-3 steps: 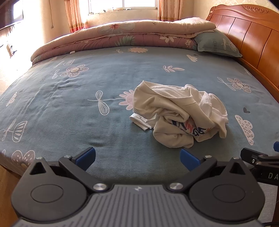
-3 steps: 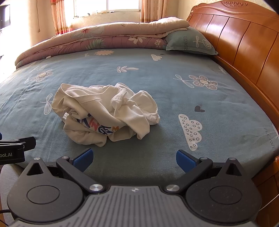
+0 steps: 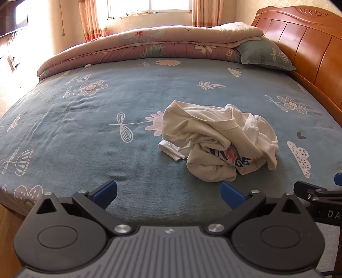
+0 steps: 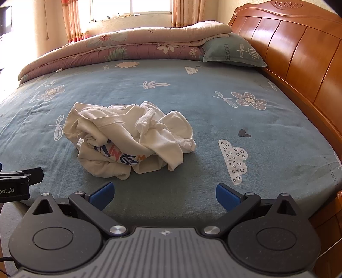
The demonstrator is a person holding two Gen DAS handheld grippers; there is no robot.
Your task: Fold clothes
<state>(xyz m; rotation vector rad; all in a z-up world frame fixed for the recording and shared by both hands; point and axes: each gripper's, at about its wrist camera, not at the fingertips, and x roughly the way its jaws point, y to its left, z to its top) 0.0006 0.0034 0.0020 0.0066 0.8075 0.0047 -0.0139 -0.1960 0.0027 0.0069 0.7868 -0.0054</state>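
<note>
Blue bed sheet (image 3: 106,132) printed with flowers, clouds, hearts. Folded pink quilt (image 3: 149,47) along the far edge, blue-green pillow (image 3: 265,55) beside it against the wooden headboard (image 4: 299,49). Window (image 3: 149,5) behind, with pink curtains (image 3: 89,19).

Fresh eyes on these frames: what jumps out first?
The crumpled cream-white shirt with colourful lettering stands out first, heaped mid-bed on the blue-grey flower-print bedsheet. Next, both grippers, left gripper and right gripper, hang open and empty at the near edge, short of the cloth. Behind, a folded pink floral quilt lies along the far side, beside the orange wooden headboard.
</note>
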